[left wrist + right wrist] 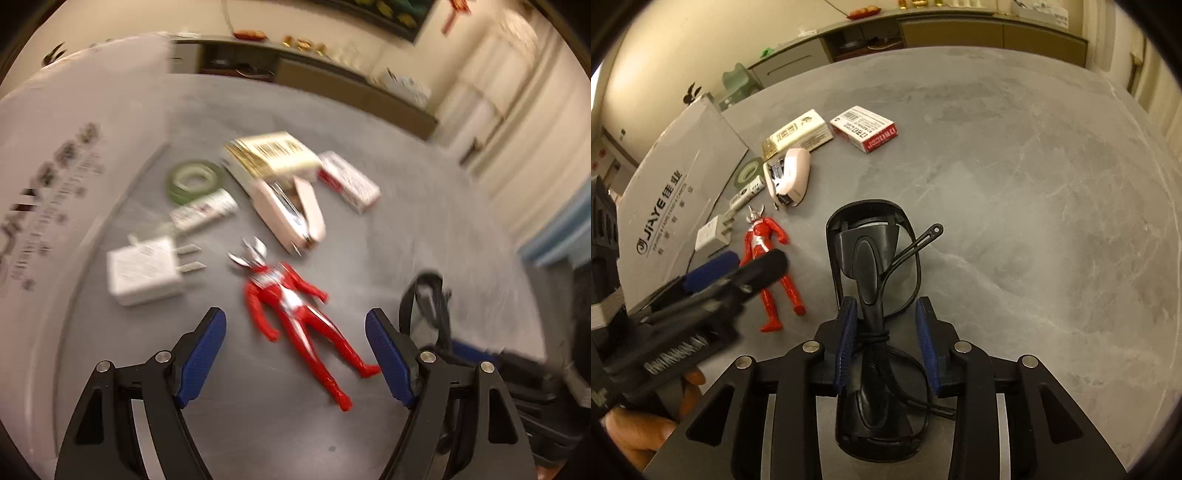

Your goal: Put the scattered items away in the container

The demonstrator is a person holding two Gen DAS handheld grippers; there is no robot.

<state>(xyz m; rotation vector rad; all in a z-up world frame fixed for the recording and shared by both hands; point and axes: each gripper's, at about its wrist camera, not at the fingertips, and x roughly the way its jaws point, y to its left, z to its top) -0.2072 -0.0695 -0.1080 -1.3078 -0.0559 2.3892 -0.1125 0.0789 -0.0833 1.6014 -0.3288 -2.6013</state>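
Left gripper (295, 347) spread wide, hovering over the legs of the red toy figure (295, 306), which lies flat on the grey table (1015, 184). Right gripper (886, 343) half open around the black sunglasses (871, 258), right of the figure; pad contact cannot be told. Beyond the figure's head: pink stapler (291, 210), cream box (269, 155), red-and-white box (349, 182). Left of the figure: white charger (144, 271), green tape roll (194, 181), then the white container (676, 192).

Both wrist cameras look down, close, over the grey table (1015, 166), sharing the red figure (295, 314).
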